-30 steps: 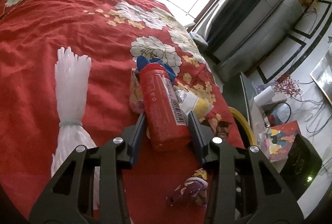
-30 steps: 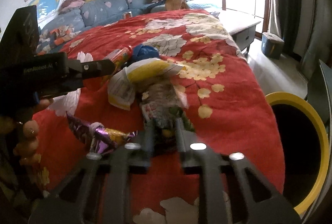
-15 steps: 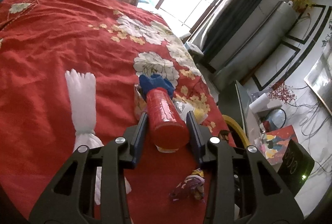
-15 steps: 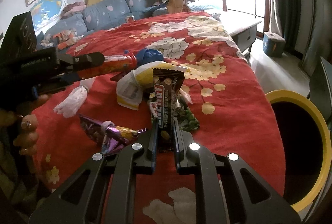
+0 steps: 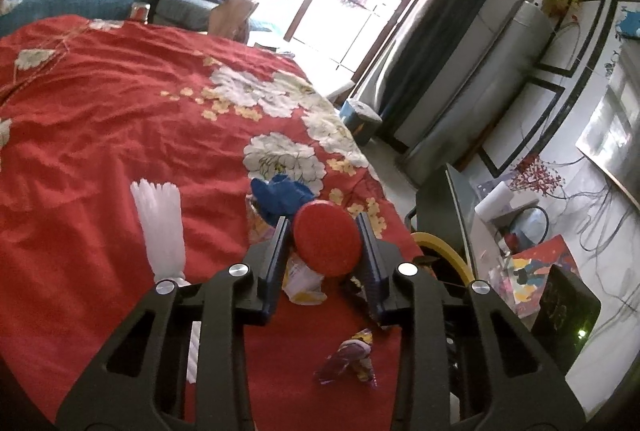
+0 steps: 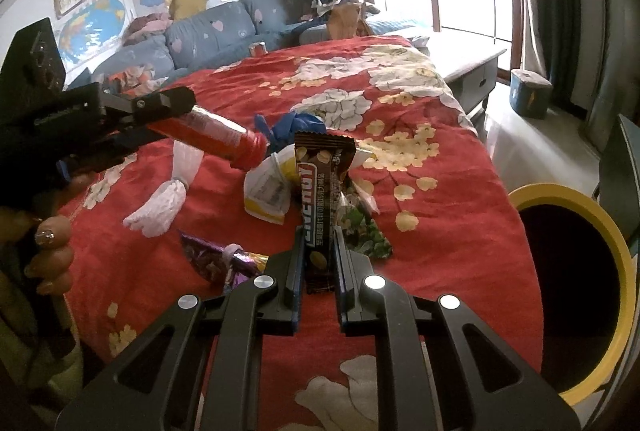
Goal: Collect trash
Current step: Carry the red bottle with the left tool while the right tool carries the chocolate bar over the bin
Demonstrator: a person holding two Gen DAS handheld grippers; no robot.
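Trash lies in a loose heap on a bench under a red flowered cloth [image 6: 440,199], and two pieces of it are already up in the air. The left tool [image 5: 325,231] is clamped on a red bottle [image 5: 327,240], its flat base facing the camera; from the right wrist view the same bottle [image 6: 212,137] slants down toward 4 o'clock, cap end lowest and hanging just above the pile. The hand [image 6: 48,247] on the left tool shows at 9 o'clock in that view, nails painted. The right tool [image 6: 318,251] pinches a brown snack bar [image 6: 324,191] by its lower end, so the wrapper stands upright between the fingers.

Below the bar, a white and yellow wrapper [image 6: 268,191] lies crumpled just at 10 o'clock from the grip, touching a blue glove [image 6: 296,125] farther back. A green packet [image 6: 360,231] sits just beside the right finger at 2 o'clock. A purple candy wrapper [image 6: 216,259] lies at 9 o'clock from the right tool, near the bench's front edge; the left view shows it [image 5: 352,355] down at 6 o'clock between the tool's arms. A white knotted bag [image 6: 168,191] stretches out at 10 o'clock, well apart from the heap.

Off the bench's edge at 3 o'clock stands a dark bin with a yellow rim [image 6: 616,251], its mouth open upward, near the cloth's hanging side. A blue sofa [image 6: 208,35] runs along the far wall at 11 o'clock.
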